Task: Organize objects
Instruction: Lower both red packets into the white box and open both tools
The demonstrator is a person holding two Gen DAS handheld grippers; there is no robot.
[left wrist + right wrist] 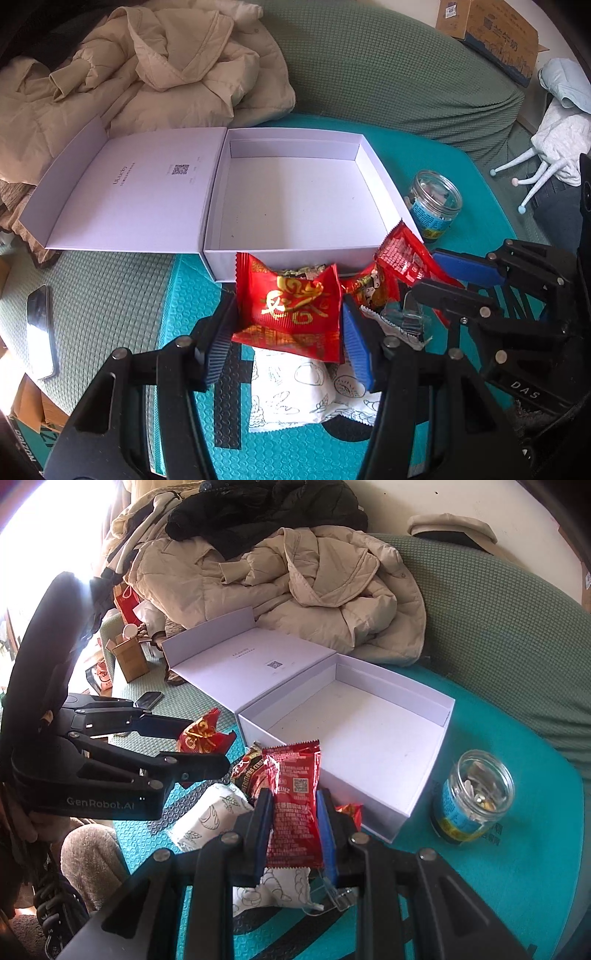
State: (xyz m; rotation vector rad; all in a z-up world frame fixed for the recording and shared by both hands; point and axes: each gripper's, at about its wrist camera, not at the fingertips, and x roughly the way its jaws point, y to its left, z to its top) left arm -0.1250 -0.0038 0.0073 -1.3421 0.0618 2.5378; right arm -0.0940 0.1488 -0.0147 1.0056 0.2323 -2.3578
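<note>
My left gripper [288,325] is shut on a puffy red snack packet with gold characters [291,310], held just in front of the open white box [295,195]. My right gripper [293,823] is shut on a flat red sachet [293,812], also near the box's front corner; that sachet [404,254] and the right gripper [448,280] show at the right of the left wrist view. The left gripper [218,749] with its red packet [201,736] appears at the left of the right wrist view. White printed packets [291,398] and a dark red wrapper [251,771] lie on the teal mat below.
The box's lid [129,192] lies open to its left. A glass jar with a blue label [472,801] stands right of the box. A beige jacket [155,70] is heaped behind, a phone [42,328] lies left on the green cover, a cardboard carton [491,33] sits far right.
</note>
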